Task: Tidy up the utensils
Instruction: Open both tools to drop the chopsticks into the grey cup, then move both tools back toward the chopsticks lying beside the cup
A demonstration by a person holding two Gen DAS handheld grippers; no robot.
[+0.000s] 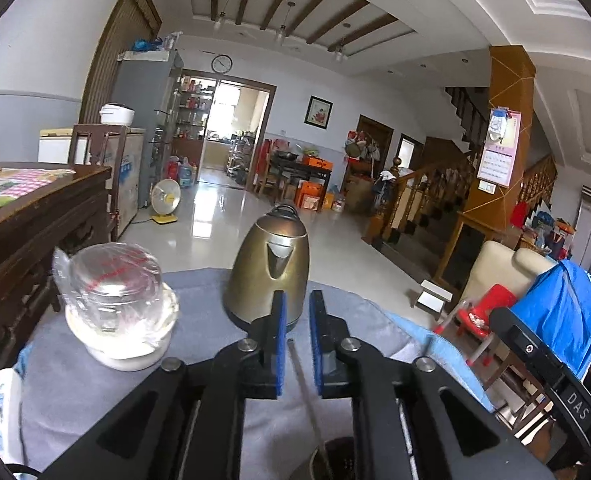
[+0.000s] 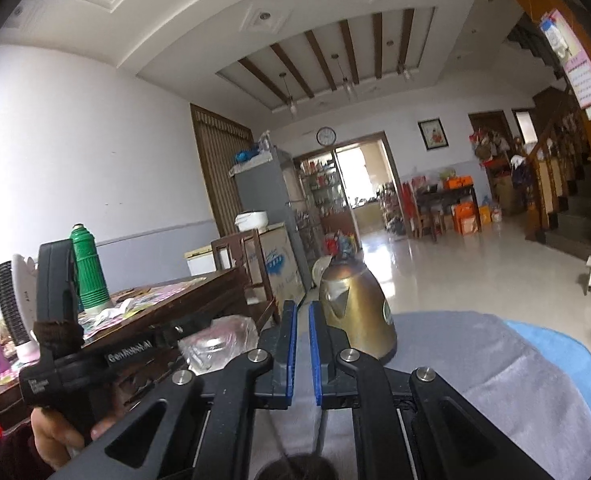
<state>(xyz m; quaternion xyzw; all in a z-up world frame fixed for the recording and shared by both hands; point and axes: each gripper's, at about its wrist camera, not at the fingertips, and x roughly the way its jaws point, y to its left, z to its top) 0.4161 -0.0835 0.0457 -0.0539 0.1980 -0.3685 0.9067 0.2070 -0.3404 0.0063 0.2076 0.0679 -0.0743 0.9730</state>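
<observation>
In the left wrist view my left gripper [image 1: 295,312] hangs over the grey cloth [image 1: 95,400]. Its blue pads stand a narrow gap apart. A thin metal rod-like utensil [image 1: 305,384] runs up between them from a dark round holder [image 1: 335,460] at the bottom edge; I cannot tell whether the pads touch it. In the right wrist view my right gripper [image 2: 301,320] has its pads a narrow gap apart, nothing between the tips. A thin grey utensil handle [image 2: 321,428] rises below it from a dark holder [image 2: 299,466].
A brass-coloured kettle [image 1: 271,268] stands on the cloth just ahead; it also shows in the right wrist view [image 2: 355,312]. A plastic-wrapped glass jar [image 1: 115,292] on a white base sits to the left. A dark wooden table [image 1: 35,216] stands further left.
</observation>
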